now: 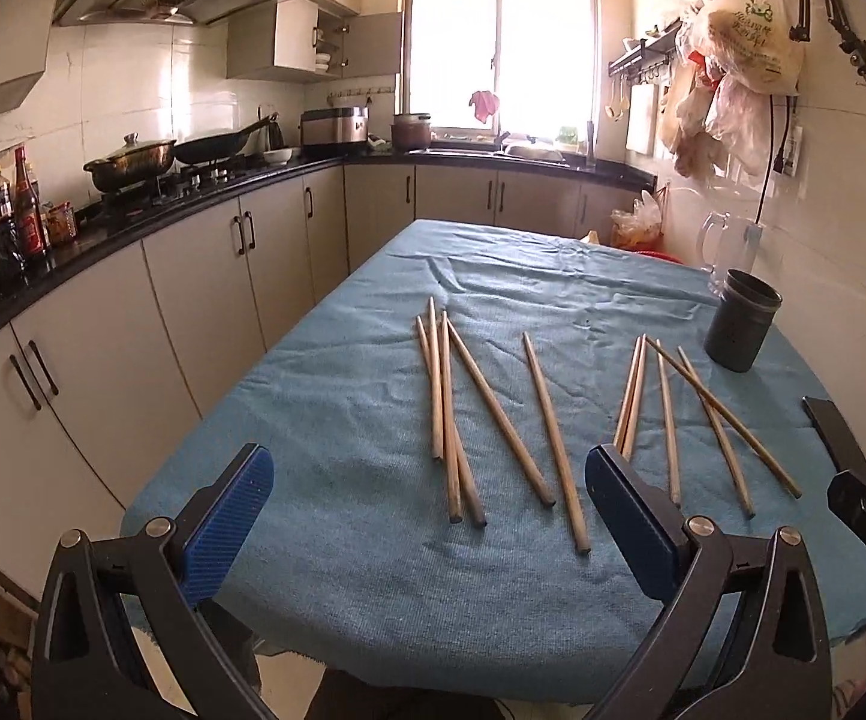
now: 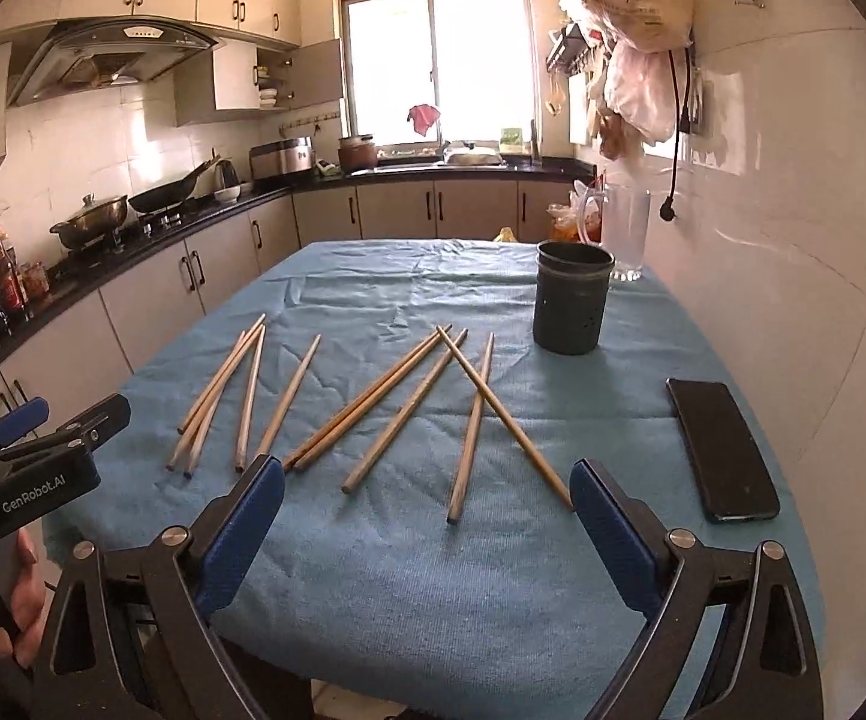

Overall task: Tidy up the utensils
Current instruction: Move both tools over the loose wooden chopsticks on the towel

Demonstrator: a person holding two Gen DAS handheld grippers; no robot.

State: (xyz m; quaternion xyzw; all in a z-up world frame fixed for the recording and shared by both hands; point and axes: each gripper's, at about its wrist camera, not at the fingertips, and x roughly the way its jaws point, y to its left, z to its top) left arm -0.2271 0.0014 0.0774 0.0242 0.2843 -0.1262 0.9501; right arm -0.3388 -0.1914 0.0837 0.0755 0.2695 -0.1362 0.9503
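Chopsticks lie loose across the middle of the bench, on a blue cloth that covers it to its edges. They fall into rough groups: a bunch of four on the left with ends overlapping, one alone, and a scatter on the right where one chopstick crosses over another. A dark holder cup stands upright beyond them, toward the right edge near the tiled wall, apart from every chopstick. A black phone lies flat just beside that same right edge.

The left hand-held gripper hangs over the near edge with its blue pads spread wide, holding nothing. The right hand-held gripper is likewise spread apart and empty; the tip of the crossing chopstick ends close to its right pad, though whether they touch is hard to tell through the fisheye.

Bare cloth runs between the chopstick ends and the near edge. A clear jug stands behind the cup at the far right corner.
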